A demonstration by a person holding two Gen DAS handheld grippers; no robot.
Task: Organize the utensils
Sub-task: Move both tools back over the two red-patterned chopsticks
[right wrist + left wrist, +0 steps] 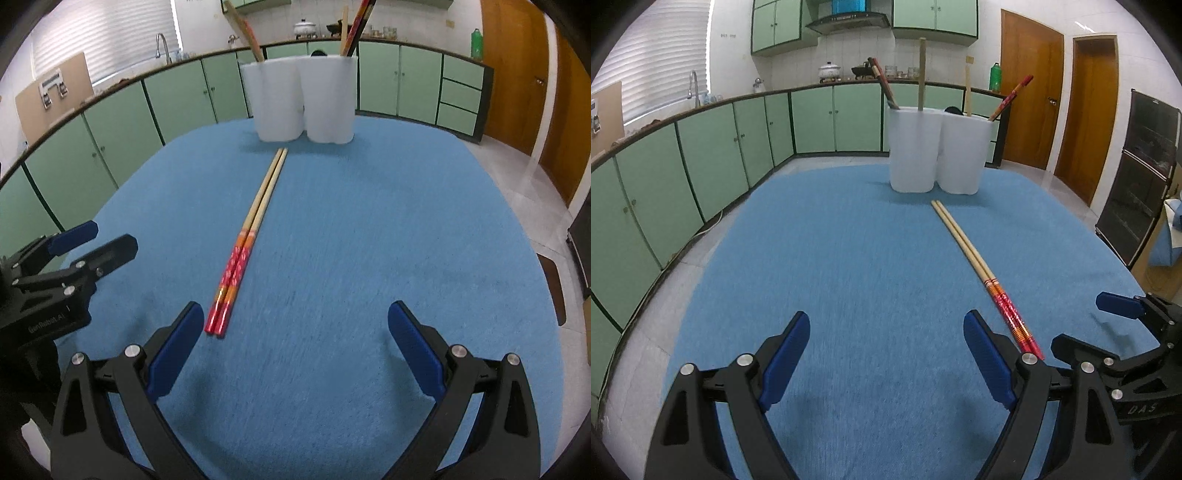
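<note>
approach step: both hand-held grippers, left (886, 354) and right (295, 343), spread empty short of the red-handled wooden chopstick pair (251, 236); next, pinch its red end.

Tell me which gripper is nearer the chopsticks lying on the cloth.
Hard to call. The chopsticks lie between them: just outside the right gripper's left finger, just outside the left gripper's right finger.
</note>
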